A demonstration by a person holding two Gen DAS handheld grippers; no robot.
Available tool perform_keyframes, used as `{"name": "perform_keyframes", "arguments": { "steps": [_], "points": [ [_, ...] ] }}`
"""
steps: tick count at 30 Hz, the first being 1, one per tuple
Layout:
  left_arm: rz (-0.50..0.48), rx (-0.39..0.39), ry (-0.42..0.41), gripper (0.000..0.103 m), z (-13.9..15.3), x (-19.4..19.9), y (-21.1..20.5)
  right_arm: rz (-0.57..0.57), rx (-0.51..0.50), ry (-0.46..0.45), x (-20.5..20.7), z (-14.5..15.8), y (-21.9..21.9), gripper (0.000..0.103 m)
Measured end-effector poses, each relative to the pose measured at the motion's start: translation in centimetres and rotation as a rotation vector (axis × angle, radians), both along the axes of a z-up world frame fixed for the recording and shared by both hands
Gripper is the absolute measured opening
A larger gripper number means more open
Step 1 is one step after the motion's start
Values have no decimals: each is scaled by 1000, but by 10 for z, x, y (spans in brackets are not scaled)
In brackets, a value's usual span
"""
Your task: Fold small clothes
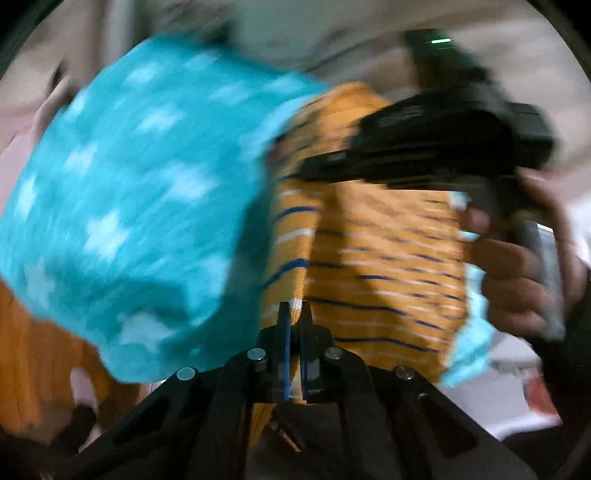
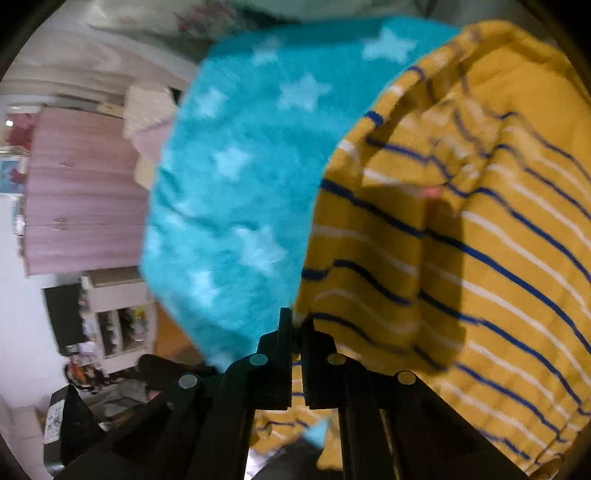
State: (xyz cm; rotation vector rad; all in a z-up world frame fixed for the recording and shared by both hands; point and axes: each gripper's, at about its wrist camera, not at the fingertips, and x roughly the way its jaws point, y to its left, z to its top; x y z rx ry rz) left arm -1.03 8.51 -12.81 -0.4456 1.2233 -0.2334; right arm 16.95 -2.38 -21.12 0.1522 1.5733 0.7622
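Note:
A small garment hangs in the air, mustard yellow with blue and white stripes (image 1: 384, 258) on one face and fluffy turquoise with pale stars (image 1: 122, 192) on the other. My left gripper (image 1: 294, 314) is shut on its striped edge. My right gripper (image 2: 297, 319) is shut on the garment where the striped cloth (image 2: 461, 266) meets the turquoise cloth (image 2: 236, 177). The right gripper's black body (image 1: 443, 144) and the hand holding it (image 1: 517, 266) show in the left wrist view, beyond the garment. Both views are motion-blurred.
A pink drawer cabinet (image 2: 81, 192) and a white shelf unit (image 2: 118, 314) stand at the left of the right wrist view. An orange wooden surface (image 1: 33, 362) shows at lower left in the left wrist view. Pale bedding or wall (image 1: 332, 33) lies behind.

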Motion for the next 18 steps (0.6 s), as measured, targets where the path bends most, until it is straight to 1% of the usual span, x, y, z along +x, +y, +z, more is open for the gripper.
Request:
{"name": "perform_keyframes", "arguments": {
  "steps": [1, 2, 3, 5, 7, 9, 11, 12, 13, 14, 16, 17, 18],
  "points": [
    [-45, -6, -35, 3, 17, 2, -12, -6, 25, -9, 0, 14, -10, 4],
    [-111, -11, -79, 3, 36, 6, -29, -10, 40, -18, 0, 26, -21, 4],
    [-166, -7, -109, 3, 47, 9, -42, -16, 54, -35, 0, 41, -37, 4],
    [-316, 20, -154, 3, 66, 21, -82, -38, 70, -76, 0, 60, -67, 4],
    [-433, 23, -156, 3, 63, 28, -115, -46, 60, -106, 2, 66, -99, 4],
    [-551, 28, -123, 3, 48, 34, -152, -66, 58, -99, 6, 52, -136, 4],
    [-618, 34, -57, 4, 19, 39, -179, -85, 50, -78, 10, 26, -164, 5],
    [-625, 44, -22, 7, 6, 39, -187, -97, 41, -61, 13, 15, -172, 7],
    [-642, 30, 28, 12, -8, 38, -195, -113, 37, -38, 16, 1, -181, 7],
    [-669, 25, 57, 16, -19, 34, -201, -144, 27, -25, 18, -21, -197, 7],
    [-674, 71, 58, 43, -29, 25, -198, -203, -23, -28, 18, -41, -219, 14],
    [-661, 78, 52, 49, -29, 22, -193, -257, -30, -8, 14, -50, -236, 31],
    [-639, 72, 49, 56, -28, 20, -184, -289, -22, 0, 10, -51, -247, 44]
  ]
}}
